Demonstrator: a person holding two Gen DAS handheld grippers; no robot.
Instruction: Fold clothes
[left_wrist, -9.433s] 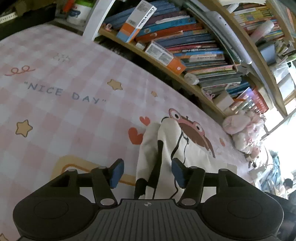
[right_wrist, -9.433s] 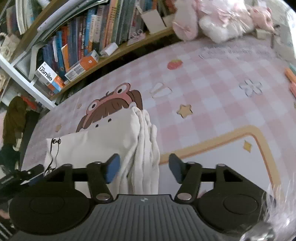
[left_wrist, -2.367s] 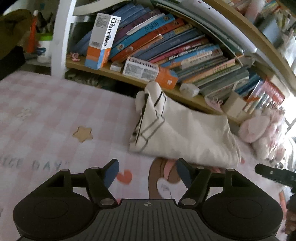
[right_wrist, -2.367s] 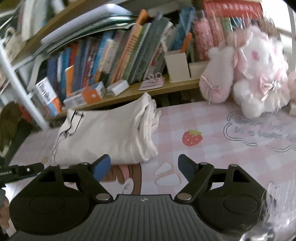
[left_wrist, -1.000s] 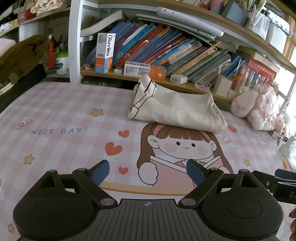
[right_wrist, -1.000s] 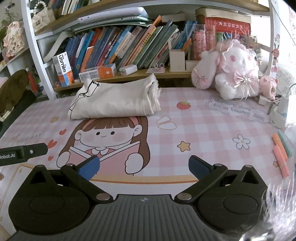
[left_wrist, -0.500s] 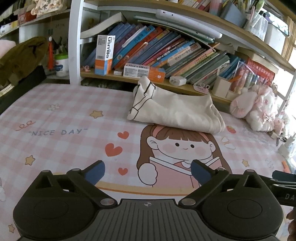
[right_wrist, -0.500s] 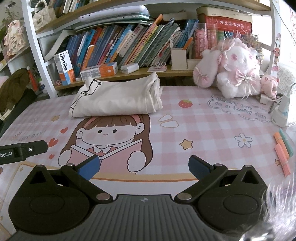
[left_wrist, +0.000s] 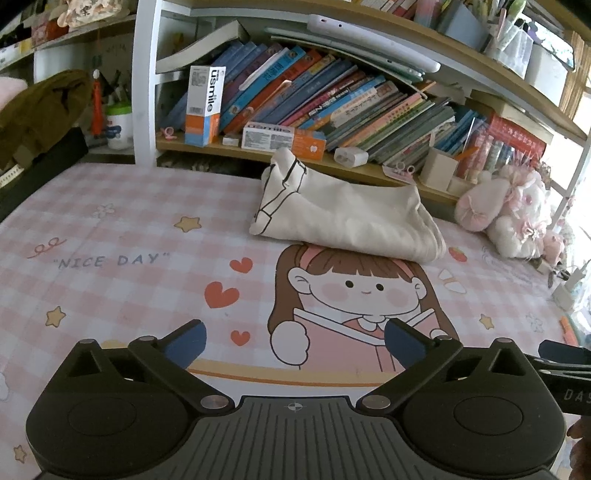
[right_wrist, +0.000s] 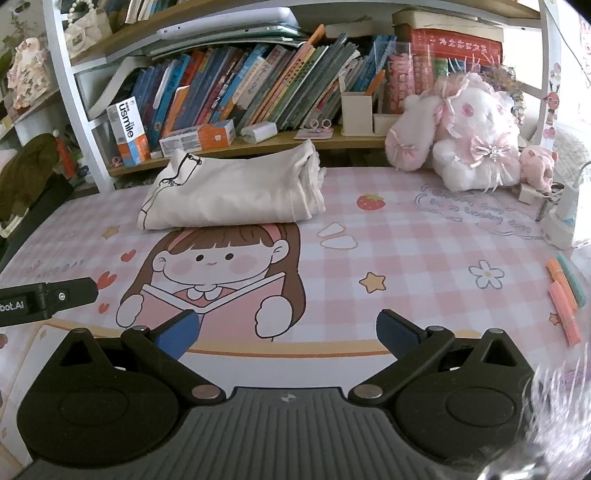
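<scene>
A folded cream garment (left_wrist: 343, 218) with black line print lies at the far edge of the pink checked mat (left_wrist: 110, 258), against the bookshelf. It also shows in the right wrist view (right_wrist: 232, 192). My left gripper (left_wrist: 293, 341) is open wide and empty, held back over the near part of the mat, well short of the garment. My right gripper (right_wrist: 286, 332) is open wide and empty, also near the front of the mat. The left gripper's tip shows at the left edge of the right wrist view (right_wrist: 48, 297).
A bookshelf (left_wrist: 332, 107) with leaning books and boxes runs behind the mat. Pink plush toys (right_wrist: 469, 147) sit at the back right. Highlighters (right_wrist: 565, 295) and a white charger (right_wrist: 563, 218) lie at the right edge. A dark brown garment (left_wrist: 40, 110) hangs at far left.
Both grippers have drawn slightly further back from the folded garment and stay open. The garment has not moved.
</scene>
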